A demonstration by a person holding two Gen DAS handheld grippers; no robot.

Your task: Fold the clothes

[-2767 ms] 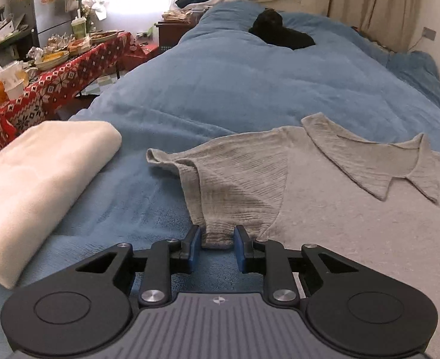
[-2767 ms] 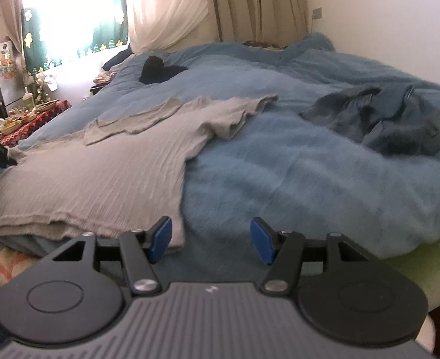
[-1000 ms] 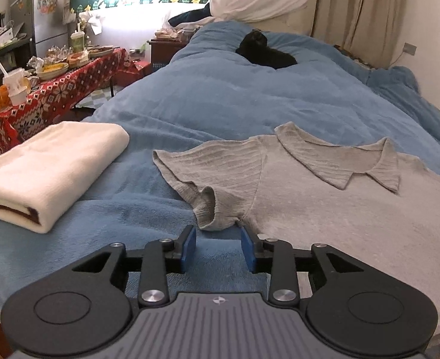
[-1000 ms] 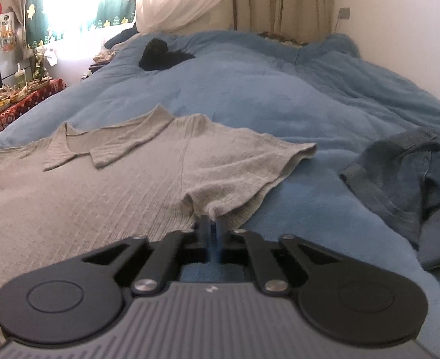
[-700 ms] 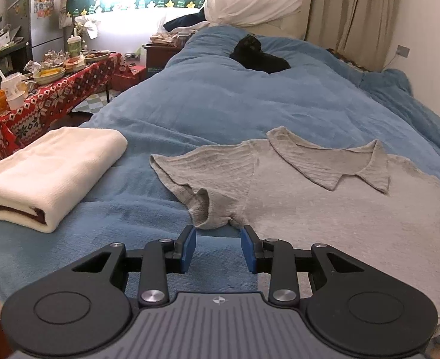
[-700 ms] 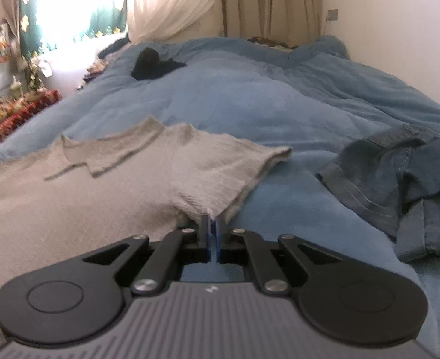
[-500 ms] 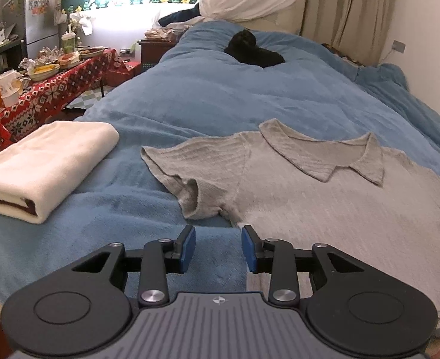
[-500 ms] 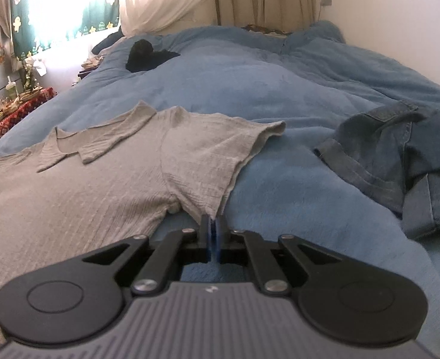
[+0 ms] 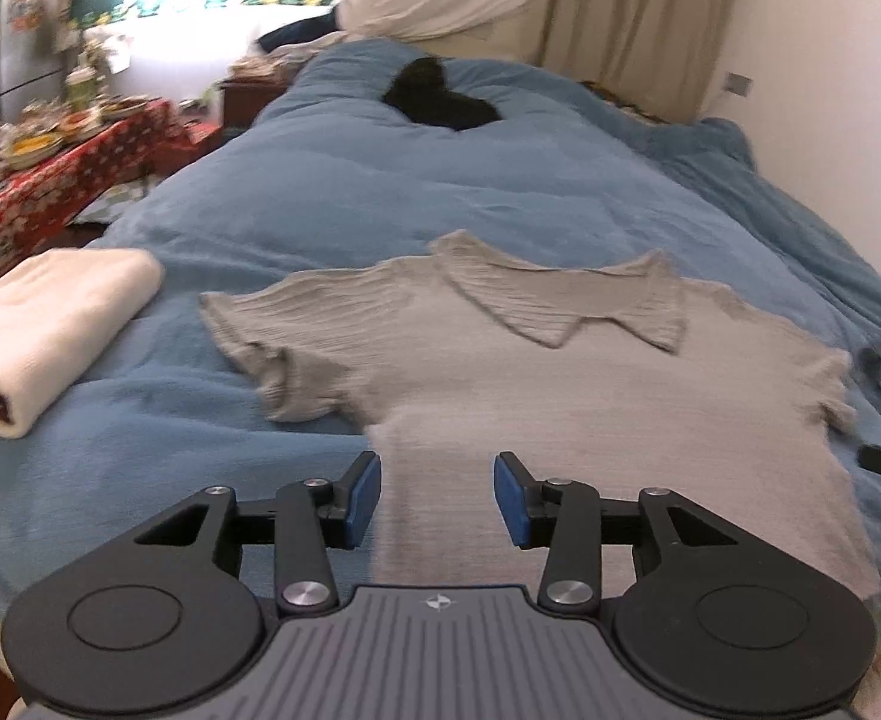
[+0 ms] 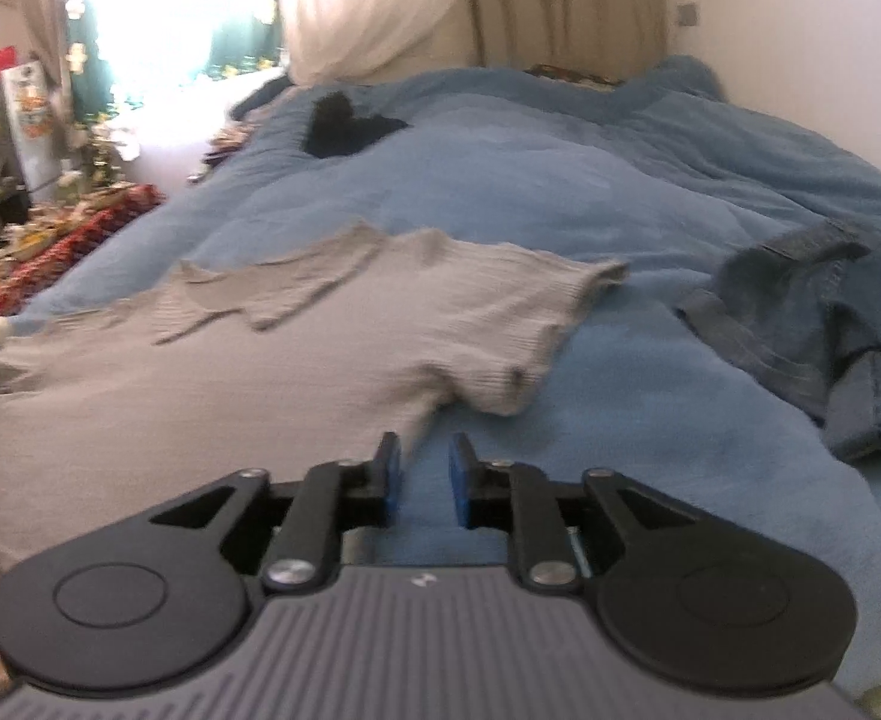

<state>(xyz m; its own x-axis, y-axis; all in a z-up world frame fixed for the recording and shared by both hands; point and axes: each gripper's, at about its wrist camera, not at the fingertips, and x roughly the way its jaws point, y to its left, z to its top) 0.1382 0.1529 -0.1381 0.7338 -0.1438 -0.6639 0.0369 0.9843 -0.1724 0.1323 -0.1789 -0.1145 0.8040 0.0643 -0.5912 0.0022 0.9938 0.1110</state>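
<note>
Grey collared shirt lies flat, face up, on blue duvet, collar at 12 o'clock. Left gripper above shirt's left side edge, jaws parted, just been opening, gripping nothing. Right gripper at shirt's right edge, jaws narrowly apart, just been opening, empty. Folded cream towel at 9 o'clock; denim garment at 3 o'clock.

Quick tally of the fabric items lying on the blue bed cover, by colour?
Grey: 1, the collared shirt, spread flat
Cream: 1, the folded towel
Dark blue denim: 1, the crumpled garment
Black: 1, the item near the far end, too blurred to identify
Total: 4
</note>
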